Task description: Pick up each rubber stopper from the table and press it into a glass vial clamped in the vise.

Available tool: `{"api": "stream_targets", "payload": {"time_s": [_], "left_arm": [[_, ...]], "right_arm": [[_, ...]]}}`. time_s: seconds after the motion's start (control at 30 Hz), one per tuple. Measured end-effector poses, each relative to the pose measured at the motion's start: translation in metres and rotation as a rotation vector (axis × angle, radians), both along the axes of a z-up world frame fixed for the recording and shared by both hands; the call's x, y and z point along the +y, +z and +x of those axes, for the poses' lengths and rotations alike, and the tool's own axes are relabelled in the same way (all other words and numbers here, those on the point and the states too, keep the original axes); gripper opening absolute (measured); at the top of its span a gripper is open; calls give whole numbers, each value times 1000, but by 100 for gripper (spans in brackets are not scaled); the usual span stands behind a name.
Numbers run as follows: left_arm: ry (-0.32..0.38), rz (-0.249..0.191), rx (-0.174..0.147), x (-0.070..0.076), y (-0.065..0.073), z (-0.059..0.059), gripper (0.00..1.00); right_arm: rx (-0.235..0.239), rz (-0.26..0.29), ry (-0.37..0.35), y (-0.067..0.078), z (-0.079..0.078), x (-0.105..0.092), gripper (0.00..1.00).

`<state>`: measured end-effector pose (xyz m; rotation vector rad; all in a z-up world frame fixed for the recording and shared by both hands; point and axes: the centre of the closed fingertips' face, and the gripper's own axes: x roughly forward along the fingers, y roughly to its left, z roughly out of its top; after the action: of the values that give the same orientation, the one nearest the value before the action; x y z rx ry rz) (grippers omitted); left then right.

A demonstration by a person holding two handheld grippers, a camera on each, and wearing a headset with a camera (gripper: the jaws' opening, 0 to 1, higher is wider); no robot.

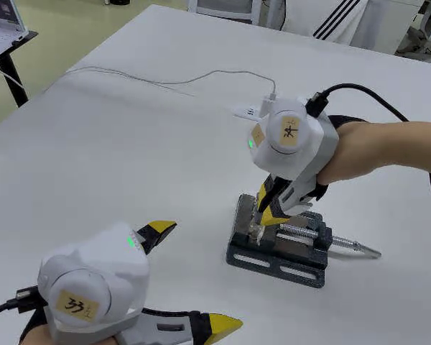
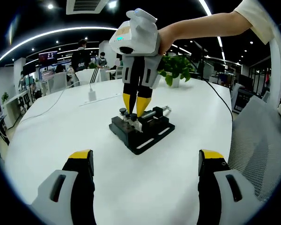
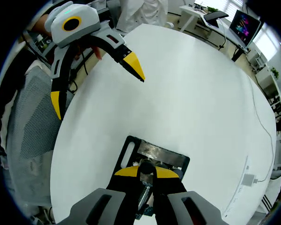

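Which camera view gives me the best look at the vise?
Left gripper view: the whole vise shows from the side, nearly unobstructed. The head view has the right gripper covering its top; in the right gripper view, jaws closed on a rubber stopper hide its middle.

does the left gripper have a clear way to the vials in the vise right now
Likely not. The left gripper is open with nothing between it and the vise, but the right gripper stands right over the vials, shut on a dark stopper.

left hand-held gripper (image 1: 194,277) low, jaws wide apart; right hand-held gripper (image 1: 268,215) pointing down, pinched on a rubber stopper (image 3: 146,166)
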<state>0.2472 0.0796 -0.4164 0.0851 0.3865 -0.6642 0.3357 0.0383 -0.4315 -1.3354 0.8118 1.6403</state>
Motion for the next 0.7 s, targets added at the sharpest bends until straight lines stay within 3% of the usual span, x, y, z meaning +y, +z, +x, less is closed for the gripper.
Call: {"api": "stream_targets", "payload": {"time_s": [0.3,0.33,0.63,0.7], "left_arm": [[-6,-4,2,-2,-1,1,91],[-5,-4,1,-2,-1,1,91],[1,-12,2,-3,-1,2,91],[1,-13,2,-3,-1,3,91]], "right_arm": [[-10,-52,21,-1,1,1,5],[-3,-60,-14,-1,1,1,5],[33,-69,-96,-2,3,1,4],[44,-89,-150,-2,3,1,3]]}}
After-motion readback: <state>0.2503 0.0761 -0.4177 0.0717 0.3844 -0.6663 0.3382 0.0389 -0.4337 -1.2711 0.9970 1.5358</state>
